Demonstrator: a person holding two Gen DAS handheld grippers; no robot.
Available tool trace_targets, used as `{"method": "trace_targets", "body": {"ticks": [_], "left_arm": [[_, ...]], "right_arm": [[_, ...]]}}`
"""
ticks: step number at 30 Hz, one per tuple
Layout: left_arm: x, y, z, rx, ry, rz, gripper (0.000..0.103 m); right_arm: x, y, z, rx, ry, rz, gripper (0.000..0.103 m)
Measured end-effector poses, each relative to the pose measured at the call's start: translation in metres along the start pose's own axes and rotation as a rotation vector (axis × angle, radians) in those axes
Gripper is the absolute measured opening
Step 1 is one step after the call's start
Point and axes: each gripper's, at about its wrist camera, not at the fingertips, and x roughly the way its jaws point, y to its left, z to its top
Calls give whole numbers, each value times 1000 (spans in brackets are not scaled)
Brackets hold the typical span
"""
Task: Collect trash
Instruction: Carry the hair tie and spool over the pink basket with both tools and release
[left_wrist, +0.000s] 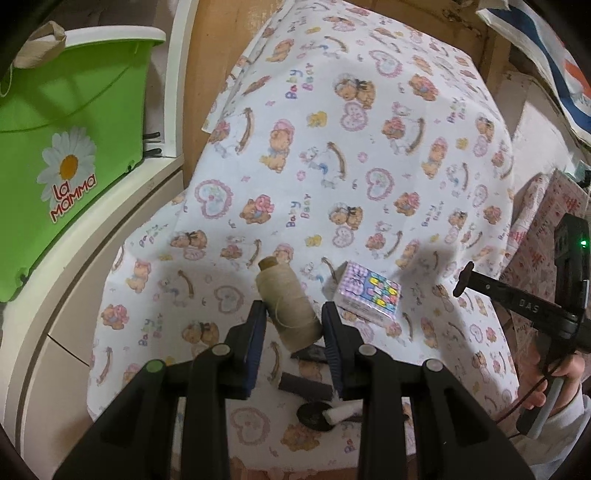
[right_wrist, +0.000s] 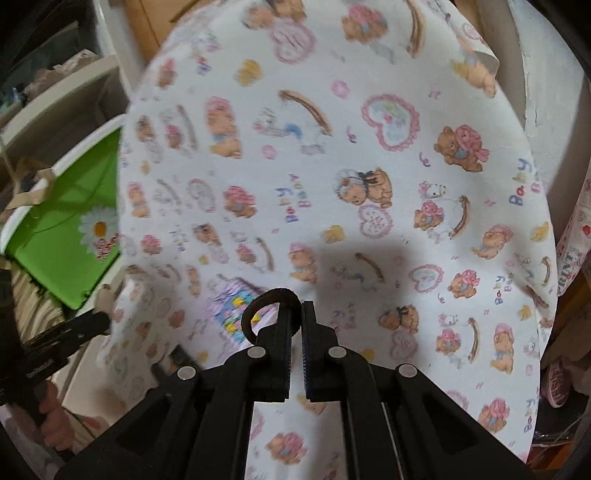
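My right claw (right_wrist: 295, 314) is nearly closed, pinching a dark loop (right_wrist: 255, 314), light and floppy, so I'd hold it by the band. My left claw (left_wrist: 293, 321) is wide open and empty, with the thread spool (left_wrist: 290, 306) lying between its fingers; dark scraps (left_wrist: 306, 384) and a white wad (left_wrist: 341, 413), likely light and soft, sit beneath it on the cloth (left_wrist: 369, 147).
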Motion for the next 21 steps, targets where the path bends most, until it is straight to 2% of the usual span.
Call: {"method": "trace_targets", "body": {"ticks": [3,5,8,9,11,12,17,21], "left_arm": [[-17,-2,-5,-23,-6,-69,28],[-31,-6,-9,-8,-26,-61,28],[-54,-14,-18,-8,-45,-96,28],[-62,-18,-21,3,-52,-96,28],[-74,-28,-28,33,-67,-83,28],[-81,-33,-33,50,-71,-71,28],[-93,-39,-55,65,-75,-47,28],[-84,-38,-78,65,-29,-38,28]], "right_arm": [[-19,8,-10,-32,-9,15,6],[-37,16,-17,-47,-24,28,6],[-65,32,-29,-67,-46,60,6],[-77,40,-35,-75,-65,54,6],[-95,54,-47,-70,-132,-56,6],[-103,60,-54,-85,-152,-64,6],[-113,78,-80,-103,-124,-33,6],[-100,77,-107,-78,-29,-8,6]]}}
